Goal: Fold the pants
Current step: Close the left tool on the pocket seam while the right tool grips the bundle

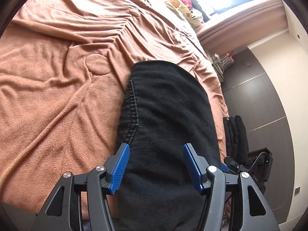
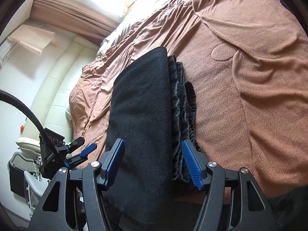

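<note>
Folded black pants point(image 1: 169, 105) lie on the brown blanket near the bed's edge, a stitched seam running down their left side. My left gripper point(image 1: 156, 145) stands open just over their near end, both blue pad faces bare, with the cloth running under and between the fingers. The right wrist view shows the same pants point(image 2: 140, 100) as a thick stack, layered edges on the right. My right gripper point(image 2: 152, 140) straddles that stack and is open, its pads point(image 2: 192, 165) showing uncovered. Each gripper appears beside the other: the right gripper point(image 1: 231, 165) and the left gripper point(image 2: 85, 146).
The wrinkled brown blanket point(image 1: 57, 96) covers the bed point(image 2: 250, 96). A cream padded headboard point(image 2: 57, 80) and curtains stand to the left in the right wrist view. Grey panels point(image 1: 259, 96) and a black padded item point(image 1: 236, 134) lie past the bed's edge. Pillows and toys point(image 1: 182, 2) sit under the bright window.
</note>
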Tool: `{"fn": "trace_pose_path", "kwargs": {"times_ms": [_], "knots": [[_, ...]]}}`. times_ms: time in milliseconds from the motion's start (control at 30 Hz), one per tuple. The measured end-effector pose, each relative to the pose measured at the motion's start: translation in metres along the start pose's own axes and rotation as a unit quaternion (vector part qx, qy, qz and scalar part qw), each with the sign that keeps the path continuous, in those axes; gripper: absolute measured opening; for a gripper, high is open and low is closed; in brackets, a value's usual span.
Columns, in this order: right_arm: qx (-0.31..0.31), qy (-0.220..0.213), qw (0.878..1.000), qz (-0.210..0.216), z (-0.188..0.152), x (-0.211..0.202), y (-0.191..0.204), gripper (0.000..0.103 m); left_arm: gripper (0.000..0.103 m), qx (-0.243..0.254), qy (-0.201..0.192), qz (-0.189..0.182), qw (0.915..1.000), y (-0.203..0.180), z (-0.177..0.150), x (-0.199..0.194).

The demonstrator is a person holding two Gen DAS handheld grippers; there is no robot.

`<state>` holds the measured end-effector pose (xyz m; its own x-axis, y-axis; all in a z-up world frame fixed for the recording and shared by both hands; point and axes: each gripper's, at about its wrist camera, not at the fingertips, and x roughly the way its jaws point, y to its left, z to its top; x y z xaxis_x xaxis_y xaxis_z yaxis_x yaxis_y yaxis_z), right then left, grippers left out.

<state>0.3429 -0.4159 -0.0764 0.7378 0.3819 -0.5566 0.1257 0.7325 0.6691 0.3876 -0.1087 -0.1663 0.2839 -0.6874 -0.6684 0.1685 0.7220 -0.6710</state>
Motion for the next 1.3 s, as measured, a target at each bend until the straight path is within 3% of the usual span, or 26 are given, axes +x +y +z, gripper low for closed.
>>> {"fn": "trace_pose_path", "kwargs": {"times_ms": [67, 300, 433, 533, 833, 1000, 1100, 1167, 1233, 1300], "knots": [[-0.006, 0.008, 1.000, -0.008, 0.008, 0.009, 0.001, 0.059, 0.051, -0.009, 0.004, 0.008, 0.9999, 0.010, 0.000, 0.003], [-0.029, 0.023, 0.999, -0.029, 0.030, 0.037, 0.012, 0.045, 0.044, -0.028, 0.023, 0.034, 0.9988, 0.027, -0.003, 0.016], [-0.050, 0.026, 0.998, -0.035, 0.037, 0.043, 0.021, 0.019, 0.044, -0.044, 0.021, 0.033, 0.9982, 0.030, -0.006, 0.016], [-0.080, 0.027, 0.995, -0.047, 0.039, 0.043, 0.032, 0.008, 0.041, -0.050, 0.025, 0.033, 0.9979, 0.030, -0.008, 0.019], [-0.111, -0.002, 0.992, -0.060, 0.037, 0.008, 0.042, 0.006, 0.038, -0.026, 0.029, 0.040, 0.9984, 0.006, -0.012, 0.027], [-0.069, 0.027, 0.995, -0.064, 0.032, 0.029, 0.008, 0.006, 0.042, -0.026, 0.032, 0.048, 0.9980, 0.008, -0.006, 0.033], [-0.048, 0.042, 0.997, -0.047, 0.036, 0.035, 0.001, 0.009, 0.053, -0.027, 0.025, 0.060, 0.9975, 0.013, -0.003, 0.030], [-0.050, 0.050, 0.997, -0.041, 0.039, 0.031, 0.001, 0.019, 0.056, -0.033, 0.020, 0.057, 0.9976, 0.017, -0.001, 0.028], [-0.057, 0.053, 0.996, -0.047, 0.041, 0.026, 0.001, 0.053, 0.058, -0.039, 0.019, 0.051, 0.9978, 0.022, 0.001, 0.028], [-0.054, 0.060, 0.996, -0.026, 0.041, 0.024, -0.001, 0.069, 0.060, -0.042, 0.021, 0.046, 0.9978, 0.026, 0.003, 0.030]]}}
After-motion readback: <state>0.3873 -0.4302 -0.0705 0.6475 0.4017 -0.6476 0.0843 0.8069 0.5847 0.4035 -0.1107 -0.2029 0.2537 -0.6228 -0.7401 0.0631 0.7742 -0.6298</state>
